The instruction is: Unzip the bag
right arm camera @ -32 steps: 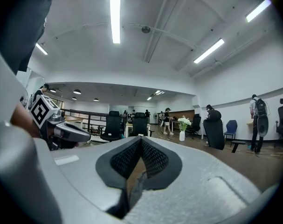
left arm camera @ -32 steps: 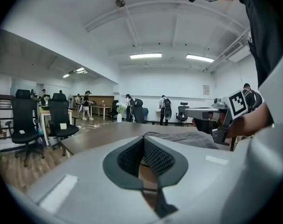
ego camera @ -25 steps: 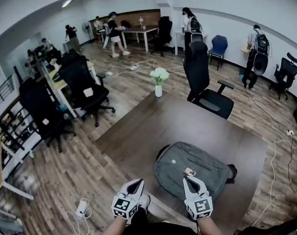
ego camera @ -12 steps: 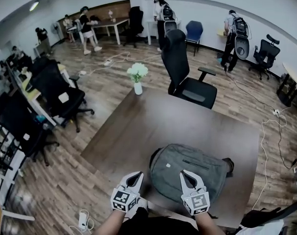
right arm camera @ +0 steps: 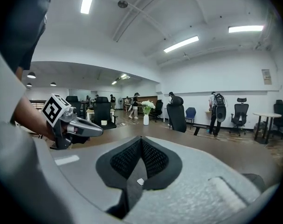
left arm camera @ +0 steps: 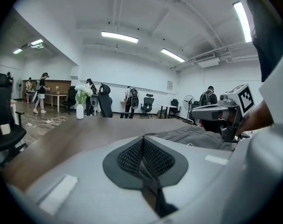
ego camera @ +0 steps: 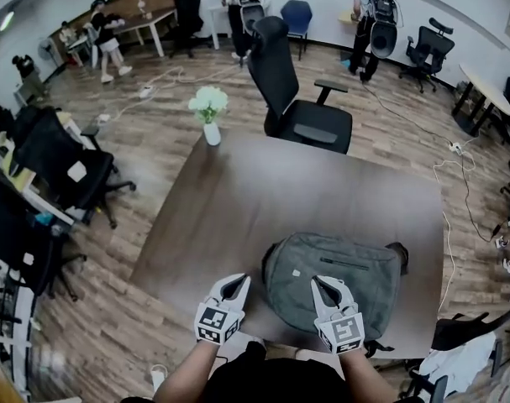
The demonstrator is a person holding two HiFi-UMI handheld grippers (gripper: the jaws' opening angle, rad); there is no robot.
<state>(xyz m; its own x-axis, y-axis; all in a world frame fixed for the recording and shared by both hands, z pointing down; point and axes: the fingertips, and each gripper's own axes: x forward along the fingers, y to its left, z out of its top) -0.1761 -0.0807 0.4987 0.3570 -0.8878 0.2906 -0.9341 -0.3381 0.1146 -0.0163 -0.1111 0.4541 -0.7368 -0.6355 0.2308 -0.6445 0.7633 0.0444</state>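
Note:
A grey backpack (ego camera: 334, 271) lies flat on the dark brown table (ego camera: 263, 200), near its front edge, with a small white tag on its left part. My left gripper (ego camera: 237, 280) hovers at the bag's left edge, jaws shut and empty. My right gripper (ego camera: 317, 281) hangs over the bag's near part, also shut with nothing between the pads. In the left gripper view the bag (left arm camera: 190, 136) shows as a grey mound past the closed jaws, with the right gripper (left arm camera: 216, 112) beyond it. The right gripper view looks across the table, and the left gripper (right arm camera: 92, 129) shows at its left.
A white vase of flowers (ego camera: 209, 112) stands at the table's far left corner. A black office chair (ego camera: 292, 99) is behind the table's far side. More chairs and desks (ego camera: 53, 166) fill the left. Cables (ego camera: 469, 191) trail on the floor at right. People stand far off.
The head view has swung so the table and bag sit more central. Both grippers have kept their places near the bag's front edge and stayed shut.

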